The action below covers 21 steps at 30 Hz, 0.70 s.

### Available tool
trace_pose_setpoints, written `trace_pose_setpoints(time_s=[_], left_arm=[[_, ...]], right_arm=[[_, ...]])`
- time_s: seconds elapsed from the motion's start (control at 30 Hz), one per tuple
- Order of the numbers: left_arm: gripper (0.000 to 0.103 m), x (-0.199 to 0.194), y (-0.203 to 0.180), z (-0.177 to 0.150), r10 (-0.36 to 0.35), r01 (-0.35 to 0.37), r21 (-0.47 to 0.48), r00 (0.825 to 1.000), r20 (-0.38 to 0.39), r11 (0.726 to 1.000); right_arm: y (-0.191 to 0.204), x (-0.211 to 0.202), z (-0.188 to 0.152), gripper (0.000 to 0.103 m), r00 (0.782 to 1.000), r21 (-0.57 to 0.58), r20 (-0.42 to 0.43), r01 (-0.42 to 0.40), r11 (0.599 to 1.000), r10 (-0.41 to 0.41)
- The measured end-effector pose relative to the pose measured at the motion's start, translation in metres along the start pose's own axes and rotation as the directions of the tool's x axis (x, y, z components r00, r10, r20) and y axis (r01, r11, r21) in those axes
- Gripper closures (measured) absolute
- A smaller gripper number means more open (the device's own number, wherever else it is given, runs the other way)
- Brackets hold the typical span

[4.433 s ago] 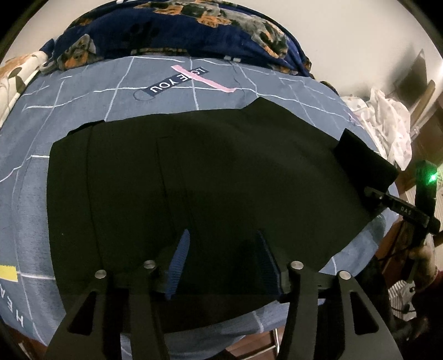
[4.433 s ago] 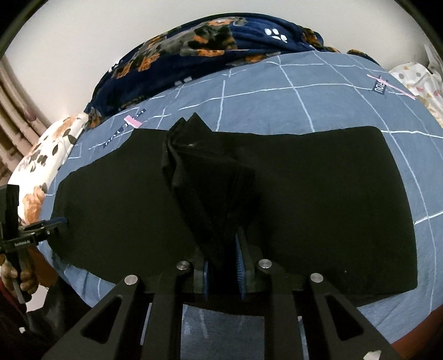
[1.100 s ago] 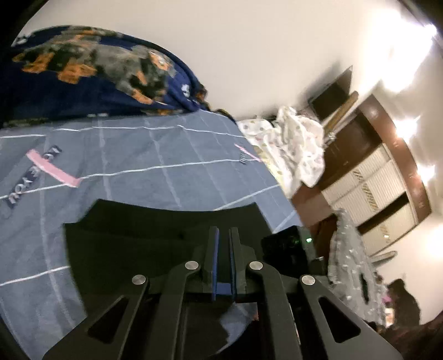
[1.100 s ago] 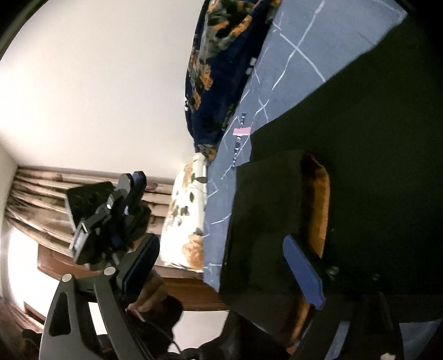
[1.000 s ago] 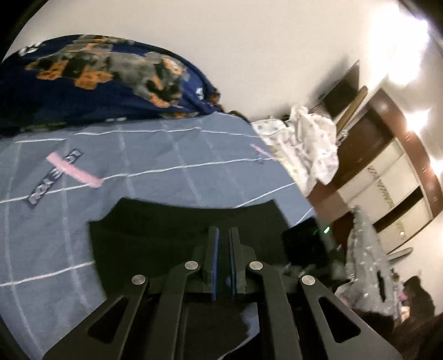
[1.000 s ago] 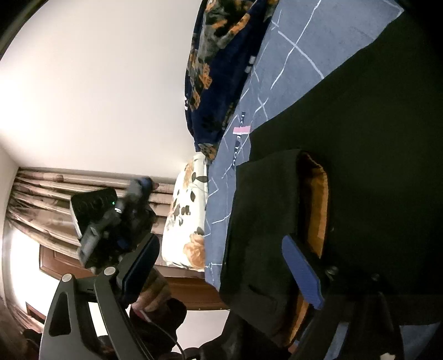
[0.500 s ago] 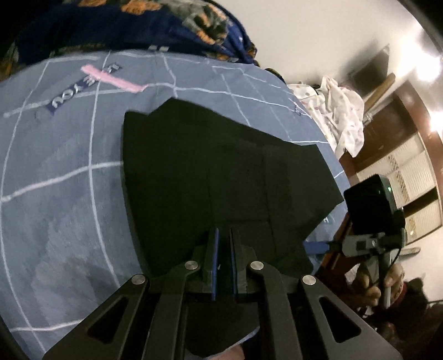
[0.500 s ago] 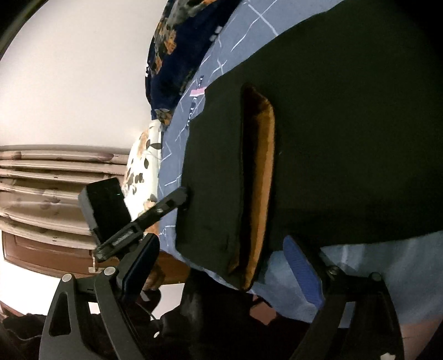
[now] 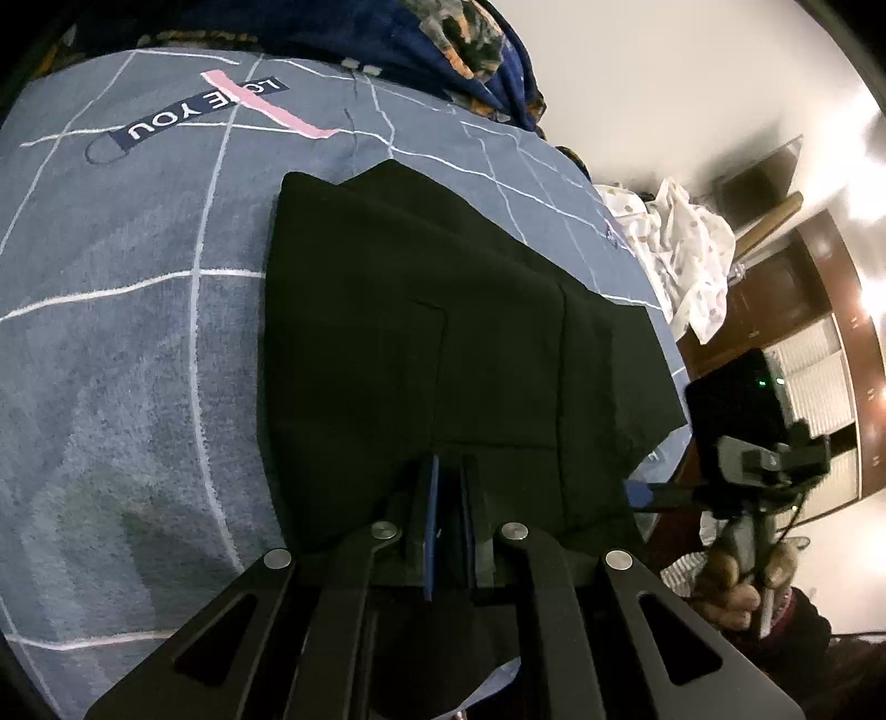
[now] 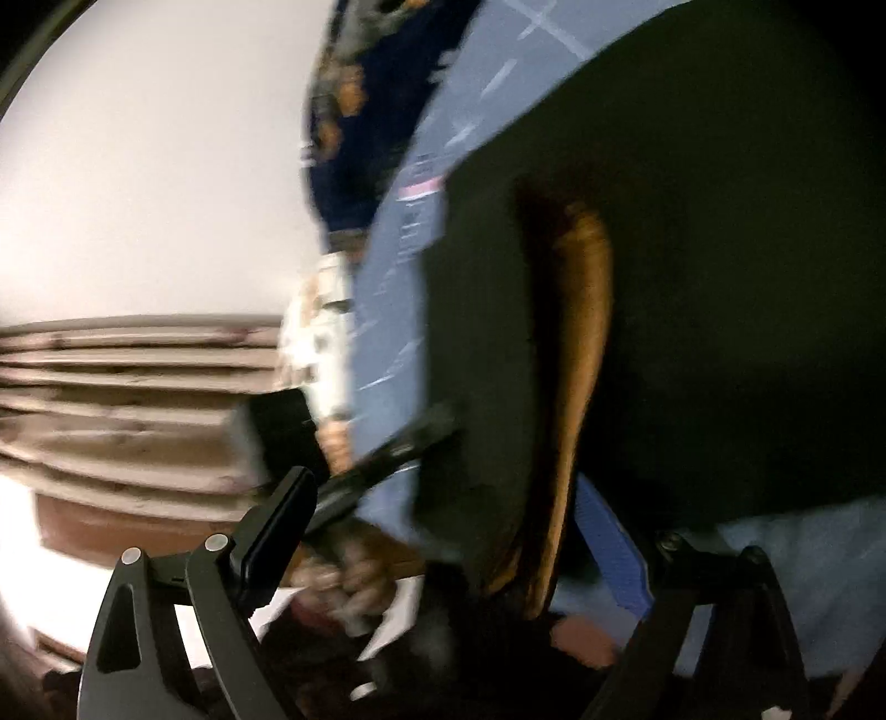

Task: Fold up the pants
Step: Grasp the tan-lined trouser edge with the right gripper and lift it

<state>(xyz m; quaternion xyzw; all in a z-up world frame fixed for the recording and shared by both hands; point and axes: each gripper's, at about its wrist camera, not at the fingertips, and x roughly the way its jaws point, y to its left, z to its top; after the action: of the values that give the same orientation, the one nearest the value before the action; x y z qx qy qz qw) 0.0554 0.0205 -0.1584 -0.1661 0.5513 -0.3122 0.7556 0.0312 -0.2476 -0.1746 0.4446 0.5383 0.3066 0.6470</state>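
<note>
Right wrist view smeared by motion blur, black pants (image 10: pixel 720 277) cut off at its right edge, near hem of pants (image 9: pixel 443 343) hidden behind left tool (image 9: pixel 449 487), floral blanket (image 9: pixel 454 39) cropped at top.

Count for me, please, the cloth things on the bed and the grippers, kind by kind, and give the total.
Black pants: 1
Blue checked bed cover: 1
Dark blue patterned blanket: 1
White patterned cloth at the bed's far corner: 1
Grippers: 2, the left gripper shut on the pants, the right gripper open
Total: 6
</note>
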Motion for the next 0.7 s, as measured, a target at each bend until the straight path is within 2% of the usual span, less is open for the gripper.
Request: trace_pose_setpoints(time_s=[0.07, 0.13, 0.17, 0.2, 0.23, 0.27, 0.4, 0.47, 0.5, 0.53, 0.6, 0.7], left_arm=[[0.095, 0.000, 0.000, 0.000, -0.001, 0.001, -0.002, 1.000, 0.004, 1.000], [0.095, -0.001, 0.000, -0.001, 0.002, -0.002, 0.003, 1.000, 0.007, 1.000], [0.095, -0.002, 0.000, -0.001, 0.005, -0.005, 0.004, 1.000, 0.008, 1.000], [0.095, -0.004, -0.002, -0.002, 0.016, -0.016, 0.003, 1.000, 0.012, 1.000], [0.095, -0.006, -0.004, -0.002, 0.033, -0.033, 0.006, 0.999, 0.019, 0.999], [0.095, -0.009, -0.006, -0.002, 0.047, -0.047, 0.012, 0.999, 0.027, 0.999], [0.092, -0.031, -0.025, 0.001, 0.091, -0.095, 0.053, 0.993, 0.070, 0.994], [0.089, -0.041, -0.039, 0.004, 0.114, -0.124, 0.092, 0.988, 0.103, 0.988], [0.082, -0.044, -0.046, 0.007, 0.121, -0.133, 0.106, 0.986, 0.111, 0.985], [0.069, -0.045, -0.051, 0.009, 0.119, -0.132, 0.114, 0.986, 0.115, 0.985], [0.051, -0.047, -0.063, 0.013, 0.104, -0.121, 0.128, 0.986, 0.131, 0.984], [0.045, -0.041, -0.080, 0.017, 0.095, -0.120, 0.178, 0.985, 0.143, 0.977]], right_arm=[[0.003, 0.006, 0.004, 0.012, 1.000, -0.013, -0.007, 0.001, 1.000, -0.001], [0.015, 0.017, 0.007, 0.013, 0.998, -0.080, -0.011, 0.053, 0.995, -0.054], [0.019, 0.023, 0.008, 0.020, 0.995, -0.107, -0.015, 0.094, 0.990, -0.097], [0.023, 0.028, 0.009, 0.031, 0.990, -0.133, -0.016, 0.133, 0.982, -0.137], [0.025, 0.030, 0.010, 0.066, 0.986, -0.148, -0.019, 0.164, 0.975, -0.168], [0.024, 0.031, 0.011, 0.089, 0.980, -0.157, -0.021, 0.192, 0.969, -0.197], [0.038, 0.014, 0.012, 0.090, 0.979, -0.225, 0.034, 0.202, 0.953, -0.200], [0.050, -0.007, 0.016, 0.091, 0.983, -0.247, 0.080, 0.181, 0.952, -0.166], [0.057, -0.024, 0.020, 0.091, 0.983, -0.265, 0.108, 0.174, 0.949, -0.150], [0.061, -0.038, 0.024, 0.091, 0.981, -0.277, 0.129, 0.175, 0.945, -0.144], [0.065, -0.072, 0.033, 0.092, 0.971, -0.294, 0.187, 0.202, 0.934, -0.151], [0.052, -0.119, 0.046, 0.092, 0.949, -0.261, 0.258, 0.249, 0.933, -0.181]])
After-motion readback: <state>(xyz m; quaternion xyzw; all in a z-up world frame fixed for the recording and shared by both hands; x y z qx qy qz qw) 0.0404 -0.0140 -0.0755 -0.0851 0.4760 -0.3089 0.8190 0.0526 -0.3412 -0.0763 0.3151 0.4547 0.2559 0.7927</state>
